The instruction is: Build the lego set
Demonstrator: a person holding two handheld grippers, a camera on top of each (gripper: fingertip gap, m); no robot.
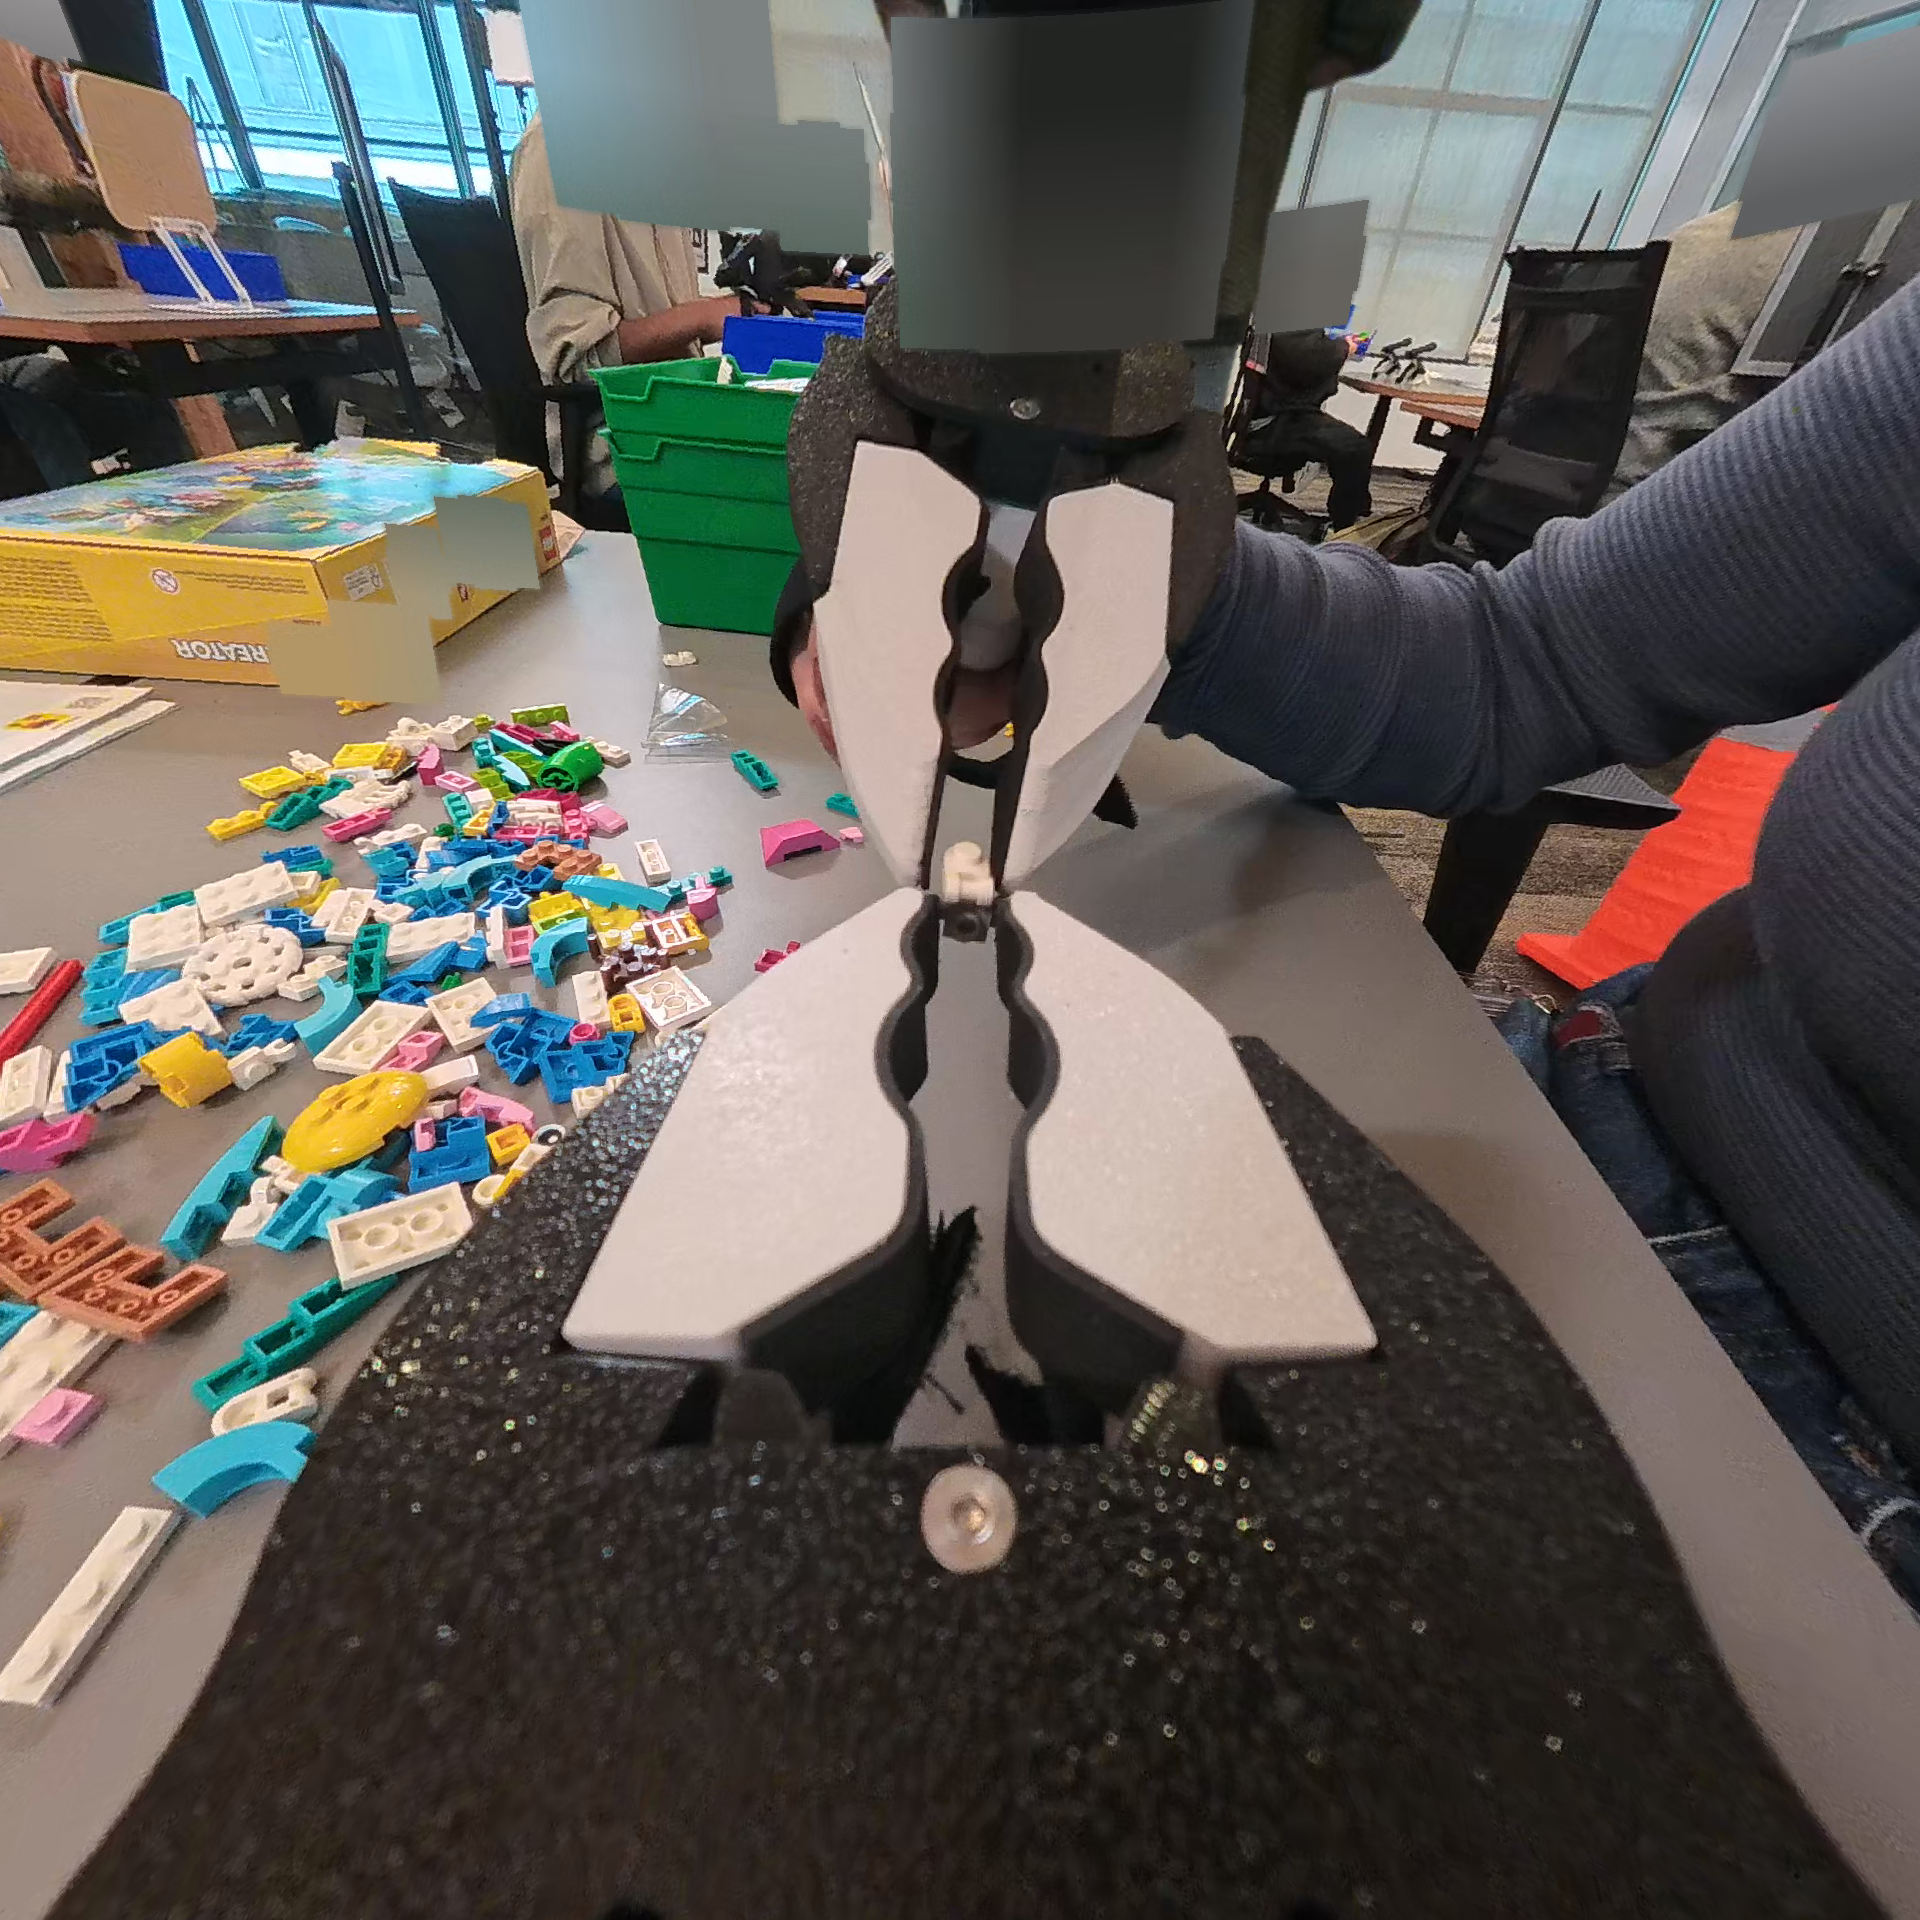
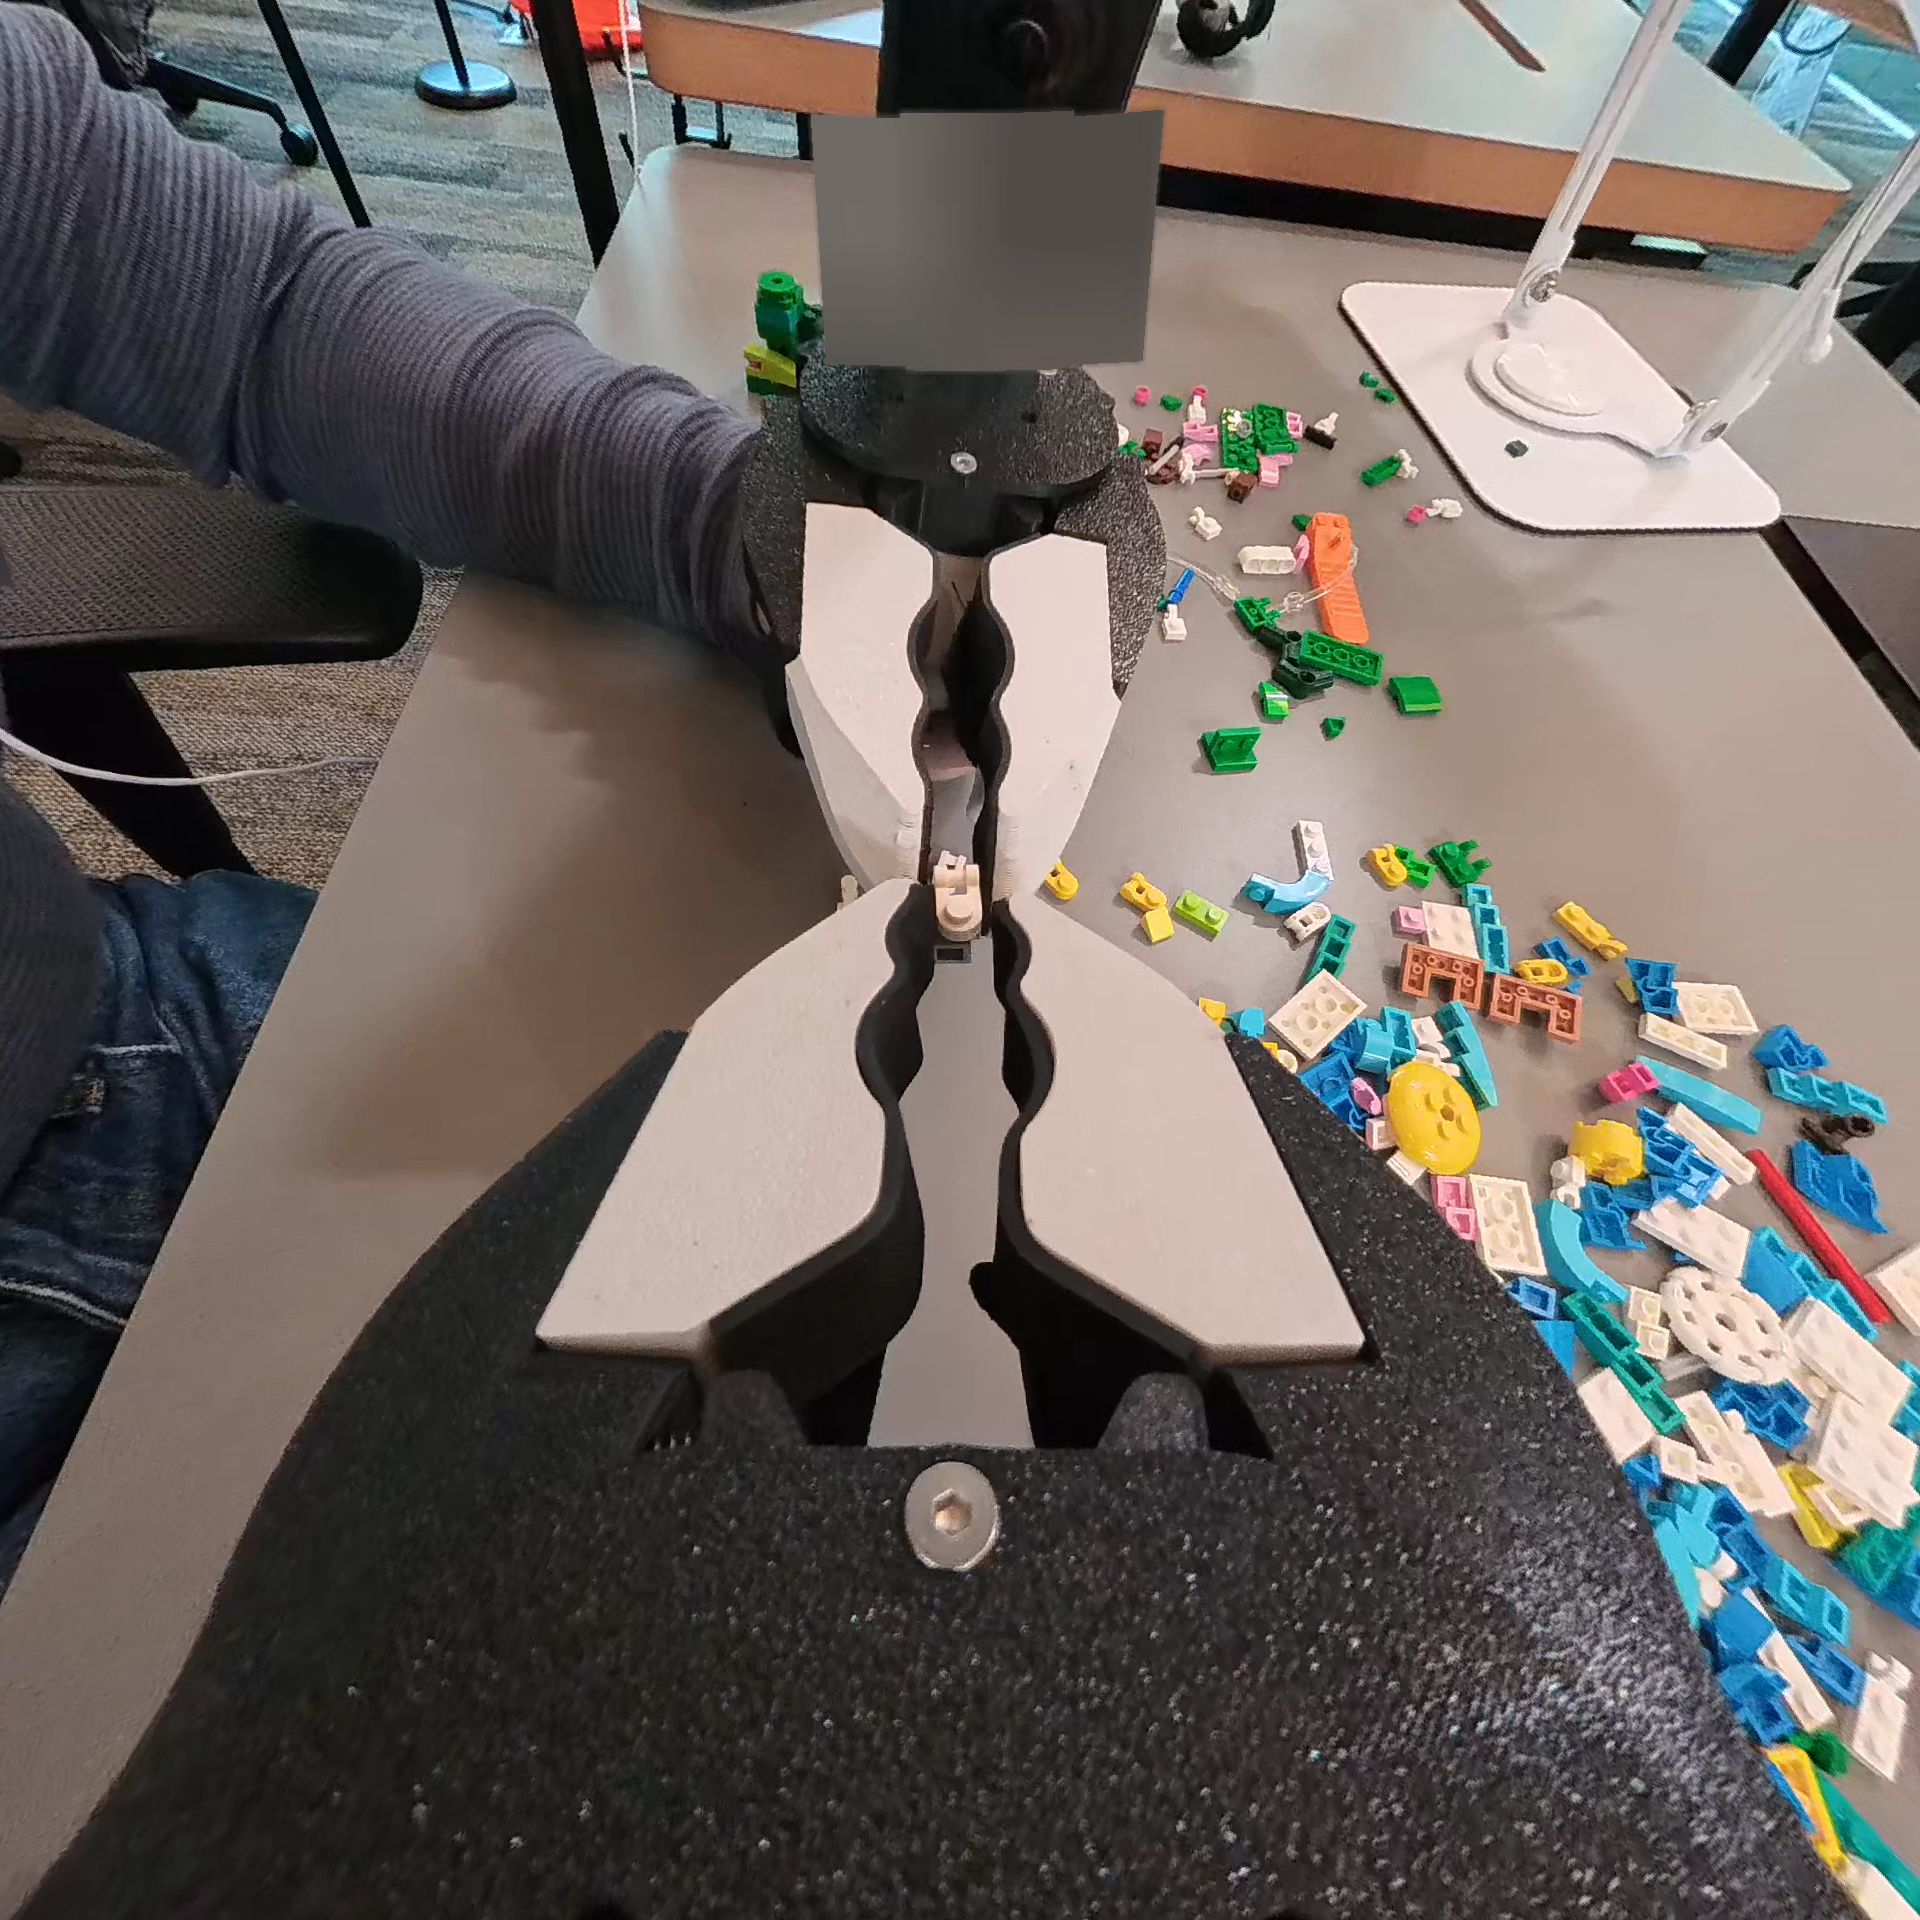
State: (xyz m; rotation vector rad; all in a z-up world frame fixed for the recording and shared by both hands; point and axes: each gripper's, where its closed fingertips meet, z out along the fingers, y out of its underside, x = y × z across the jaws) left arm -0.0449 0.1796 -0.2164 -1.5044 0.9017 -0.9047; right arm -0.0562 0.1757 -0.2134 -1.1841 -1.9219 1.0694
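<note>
We are early: both grippers' fingers (image 1: 940, 920) pinch one tiny white-and-black lego piece (image 1: 964, 891) between them tip to tip, beside a big unsorted heap of loose coloured bricks (image 1: 395, 956) on the grey tabletop (image 1: 1195, 935).

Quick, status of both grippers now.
Left gripper: closed on a small dark piece.
Right gripper: closed on a small white piece, tip to tip with the left.
</note>
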